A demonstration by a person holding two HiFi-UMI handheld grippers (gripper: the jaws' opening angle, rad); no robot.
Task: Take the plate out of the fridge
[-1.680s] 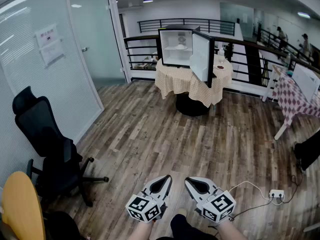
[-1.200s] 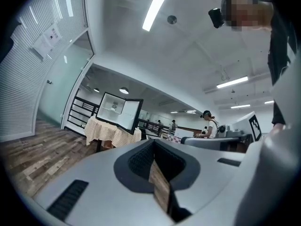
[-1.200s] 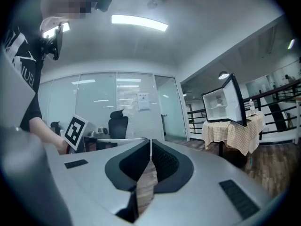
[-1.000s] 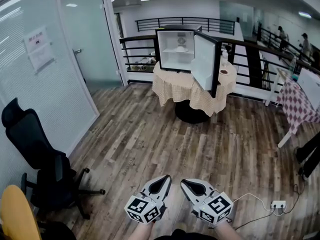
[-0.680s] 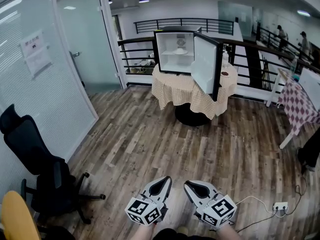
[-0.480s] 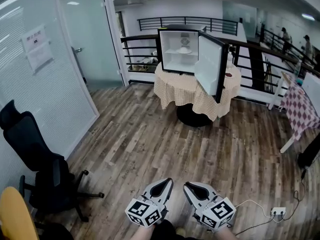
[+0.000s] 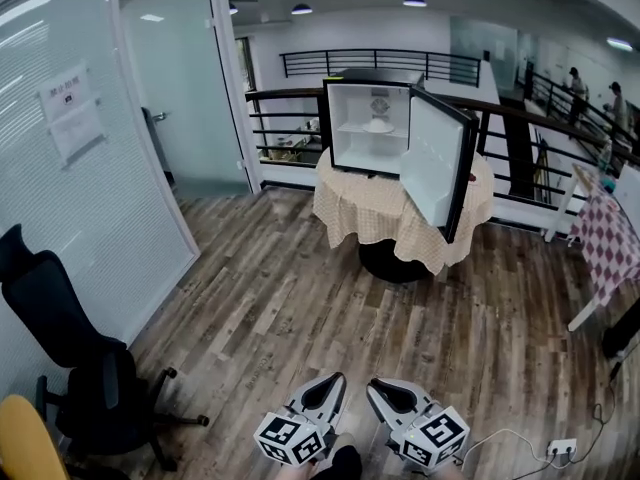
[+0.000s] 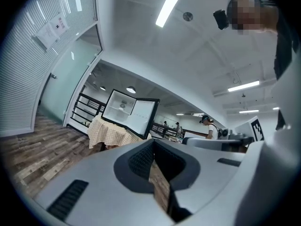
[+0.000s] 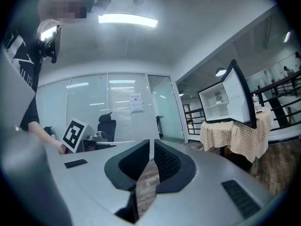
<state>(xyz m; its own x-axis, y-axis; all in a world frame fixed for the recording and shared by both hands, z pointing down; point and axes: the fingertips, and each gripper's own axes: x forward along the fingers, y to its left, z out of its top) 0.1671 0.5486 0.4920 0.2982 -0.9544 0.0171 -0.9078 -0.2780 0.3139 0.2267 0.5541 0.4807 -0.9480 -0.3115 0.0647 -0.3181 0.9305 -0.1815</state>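
White plate (image 7: 378, 125) waits in the far open fridge (image 7: 345, 118), not taken yet. My left claw (image 7: 331, 385) and right claw (image 7: 378, 391) are closed, empty.

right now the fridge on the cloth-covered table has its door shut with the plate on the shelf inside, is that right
No: the fridge door stands open, swung to the right, as the head view shows. The fridge does sit on the cloth-covered table with the plate on its shelf.
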